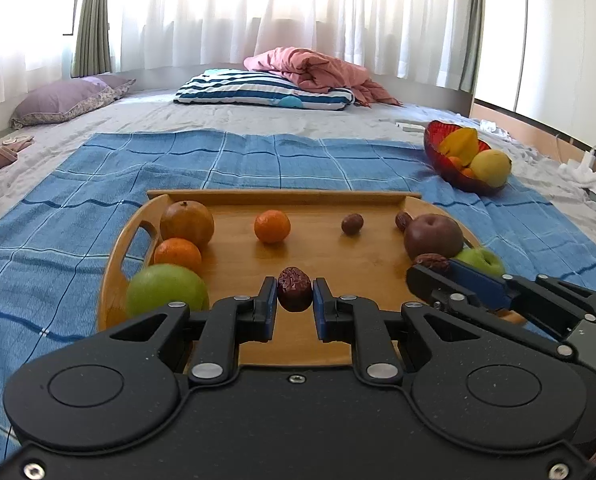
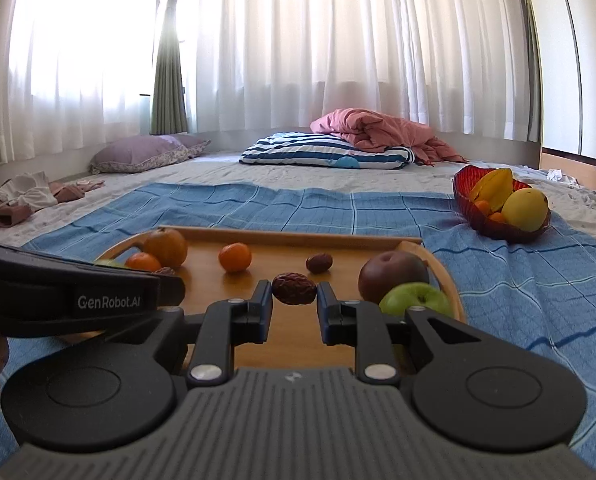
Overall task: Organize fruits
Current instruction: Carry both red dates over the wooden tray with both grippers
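Observation:
My left gripper [image 1: 295,286] is shut on a wrinkled dark red date [image 1: 295,298], held over the near part of the wooden tray [image 1: 318,252]. My right gripper [image 2: 294,287] is shut on a second date [image 2: 294,291]. It reaches in from the right in the left wrist view, where its date [image 1: 432,262] sits at the fingertips [image 1: 418,276]. On the tray lie a brown round fruit [image 1: 187,222], two mandarins [image 1: 272,226] [image 1: 177,254], two green apples [image 1: 166,294] [image 1: 481,261], a dark red apple [image 1: 433,236] and two loose dates [image 1: 352,224] [image 1: 403,221].
The tray rests on a blue checked cloth [image 1: 258,160] spread on a bed. A red bowl [image 2: 494,224] holding a starfruit, a yellow fruit and small oranges stands at the far right. Pillows and a pink quilt [image 1: 318,70] lie at the back. Clothes lie at the left.

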A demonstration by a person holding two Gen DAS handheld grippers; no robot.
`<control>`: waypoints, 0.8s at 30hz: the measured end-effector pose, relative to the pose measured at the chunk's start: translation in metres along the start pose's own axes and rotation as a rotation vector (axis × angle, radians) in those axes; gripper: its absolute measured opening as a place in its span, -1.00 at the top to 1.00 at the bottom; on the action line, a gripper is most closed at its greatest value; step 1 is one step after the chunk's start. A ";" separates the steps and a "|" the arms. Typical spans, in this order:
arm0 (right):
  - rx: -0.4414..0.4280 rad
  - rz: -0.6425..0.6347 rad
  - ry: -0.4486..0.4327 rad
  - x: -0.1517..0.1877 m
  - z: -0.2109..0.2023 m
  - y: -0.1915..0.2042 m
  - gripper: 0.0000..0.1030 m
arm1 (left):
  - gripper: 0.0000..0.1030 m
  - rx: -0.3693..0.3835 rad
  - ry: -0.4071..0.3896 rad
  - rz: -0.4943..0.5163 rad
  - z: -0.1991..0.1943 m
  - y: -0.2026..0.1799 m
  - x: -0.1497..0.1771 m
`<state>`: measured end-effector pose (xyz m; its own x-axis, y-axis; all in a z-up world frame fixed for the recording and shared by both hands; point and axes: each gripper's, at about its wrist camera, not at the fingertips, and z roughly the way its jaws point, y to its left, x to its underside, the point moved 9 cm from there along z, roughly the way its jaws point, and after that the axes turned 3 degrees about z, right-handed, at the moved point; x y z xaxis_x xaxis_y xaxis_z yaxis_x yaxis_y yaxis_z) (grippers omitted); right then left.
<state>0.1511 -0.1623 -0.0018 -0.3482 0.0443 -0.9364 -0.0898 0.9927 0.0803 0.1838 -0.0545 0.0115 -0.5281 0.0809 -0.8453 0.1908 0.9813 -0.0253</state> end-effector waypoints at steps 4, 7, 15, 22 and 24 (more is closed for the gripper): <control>0.001 0.009 0.008 -0.006 0.008 -0.004 0.46 | 0.65 -0.001 0.013 -0.019 0.013 0.005 -0.009; 0.001 0.034 0.024 -0.013 0.022 -0.009 0.46 | 0.65 -0.008 0.026 -0.026 0.025 0.008 -0.013; 0.005 0.074 0.064 -0.013 0.044 -0.016 0.46 | 0.65 -0.019 0.066 -0.030 0.055 0.011 -0.020; -0.017 0.118 0.145 -0.026 0.072 -0.025 0.46 | 0.65 0.001 0.117 -0.046 0.079 0.019 -0.039; -0.023 0.124 0.186 -0.026 0.081 -0.027 0.46 | 0.65 0.015 0.138 -0.056 0.086 0.019 -0.040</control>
<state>0.2379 -0.1815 -0.0071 -0.5237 0.1425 -0.8399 -0.0564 0.9779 0.2011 0.2793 -0.0538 -0.0013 -0.6471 0.0507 -0.7608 0.1701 0.9822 -0.0792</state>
